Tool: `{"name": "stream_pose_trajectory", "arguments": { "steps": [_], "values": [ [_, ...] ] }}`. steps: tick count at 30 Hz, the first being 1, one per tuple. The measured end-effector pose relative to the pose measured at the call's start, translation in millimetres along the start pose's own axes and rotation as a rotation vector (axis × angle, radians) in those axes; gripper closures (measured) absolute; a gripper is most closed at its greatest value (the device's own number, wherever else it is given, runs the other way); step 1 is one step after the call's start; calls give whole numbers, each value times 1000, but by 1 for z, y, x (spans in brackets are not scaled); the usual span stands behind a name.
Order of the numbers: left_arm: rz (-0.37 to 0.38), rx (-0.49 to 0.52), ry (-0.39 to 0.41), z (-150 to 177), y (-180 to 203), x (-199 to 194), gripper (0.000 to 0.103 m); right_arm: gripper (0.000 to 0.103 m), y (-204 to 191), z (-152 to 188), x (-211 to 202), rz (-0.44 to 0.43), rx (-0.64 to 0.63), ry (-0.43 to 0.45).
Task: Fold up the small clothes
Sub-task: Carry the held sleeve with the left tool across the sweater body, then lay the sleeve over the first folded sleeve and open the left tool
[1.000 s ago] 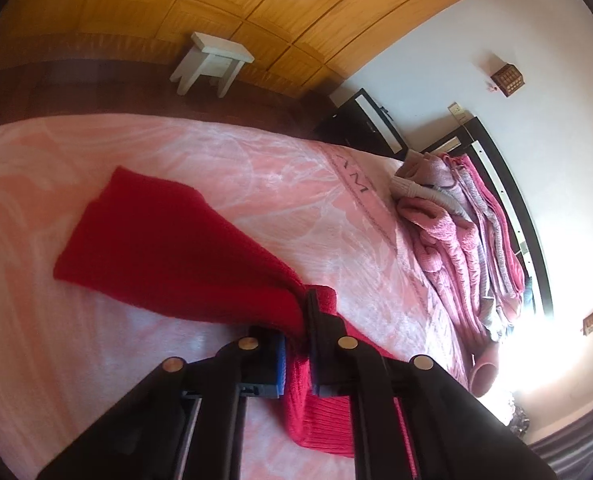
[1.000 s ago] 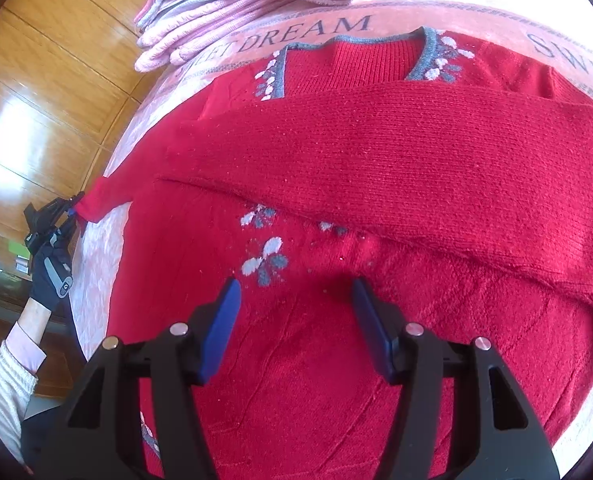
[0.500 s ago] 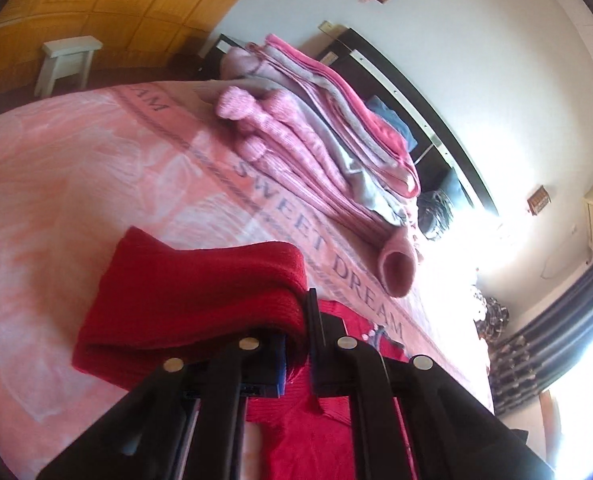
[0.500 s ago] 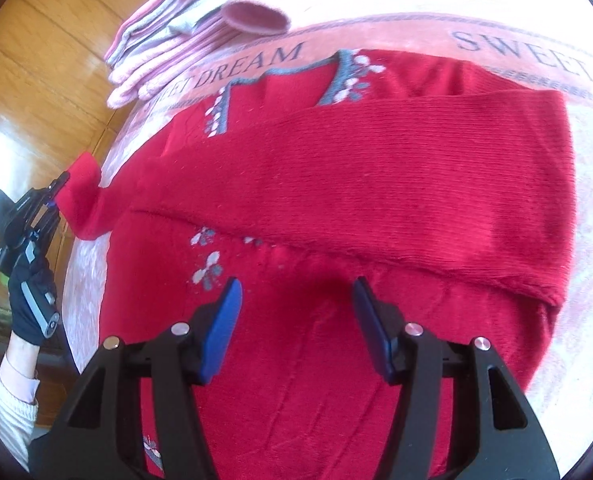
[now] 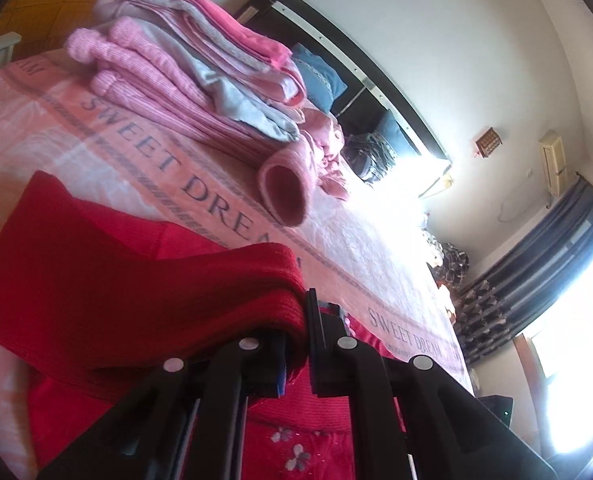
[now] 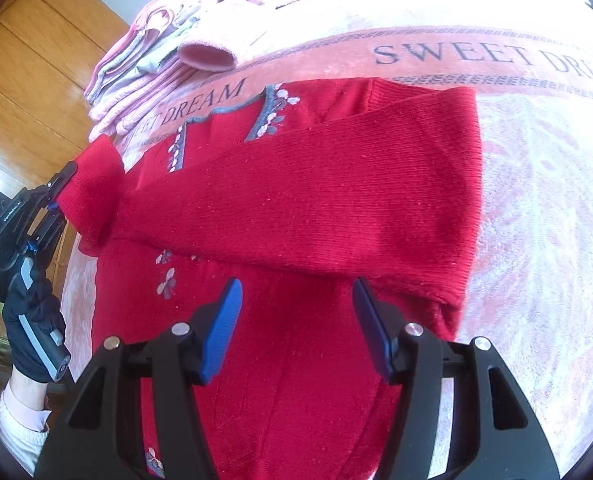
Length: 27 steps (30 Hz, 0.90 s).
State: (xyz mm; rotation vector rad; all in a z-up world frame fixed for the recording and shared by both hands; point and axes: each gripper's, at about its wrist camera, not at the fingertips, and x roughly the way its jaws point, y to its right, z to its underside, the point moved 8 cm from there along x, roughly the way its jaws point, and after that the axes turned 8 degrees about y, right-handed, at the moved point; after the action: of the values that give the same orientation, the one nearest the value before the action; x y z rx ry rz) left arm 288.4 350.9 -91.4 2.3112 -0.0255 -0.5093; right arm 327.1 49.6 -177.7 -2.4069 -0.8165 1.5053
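A: Looking along your left gripper (image 5: 306, 334), what do you have?

B: Your jaws are pinched tight on the cuff of the red sweater's sleeve (image 5: 144, 300), lifted above the sweater body. Beyond the sweater, the pink blanket (image 5: 376, 248) reads SWEET DREAM, and a pile of folded pink clothes (image 5: 184, 68) sits past that lettering. Only this view shows the dark headboard (image 5: 360, 80) and the curtains (image 5: 536, 280) behind the pile.

A: And along your right gripper (image 6: 296, 328)?

B: Your blue pads (image 6: 220, 332) stand wide apart and hold nothing, hovering over the lower body of the red sweater (image 6: 304, 360). Here you see the whole garment spread on the blanket: grey V-neck with flower trim toward the lettering, and one sleeve folded across the chest. At the sweater's left edge you see your other tool from outside, gripped in your gloved hand (image 6: 32, 320), with the red cuff clamped at its tip.
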Motion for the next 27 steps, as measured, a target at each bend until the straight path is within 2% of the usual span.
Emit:
{"name": "stream_pose_trajectory", "arguments": {
  "steps": [11, 15, 20, 22, 27],
  "values": [
    [64, 35, -118, 73, 53, 56, 95, 45, 33, -9, -15, 12, 52, 37],
    [43, 31, -160, 96, 50, 73, 95, 46, 40, -7, -12, 12, 69, 29],
    [-3, 27, -265, 128, 33, 91, 93, 46, 41, -4, -7, 20, 63, 14],
    [-4, 31, -300, 138, 29, 92, 92, 45, 40, -5, -5, 25, 64, 13],
    [23, 80, -373, 135, 33, 67, 87, 44, 31, -13, -6, 17, 67, 29]
  ]
}}
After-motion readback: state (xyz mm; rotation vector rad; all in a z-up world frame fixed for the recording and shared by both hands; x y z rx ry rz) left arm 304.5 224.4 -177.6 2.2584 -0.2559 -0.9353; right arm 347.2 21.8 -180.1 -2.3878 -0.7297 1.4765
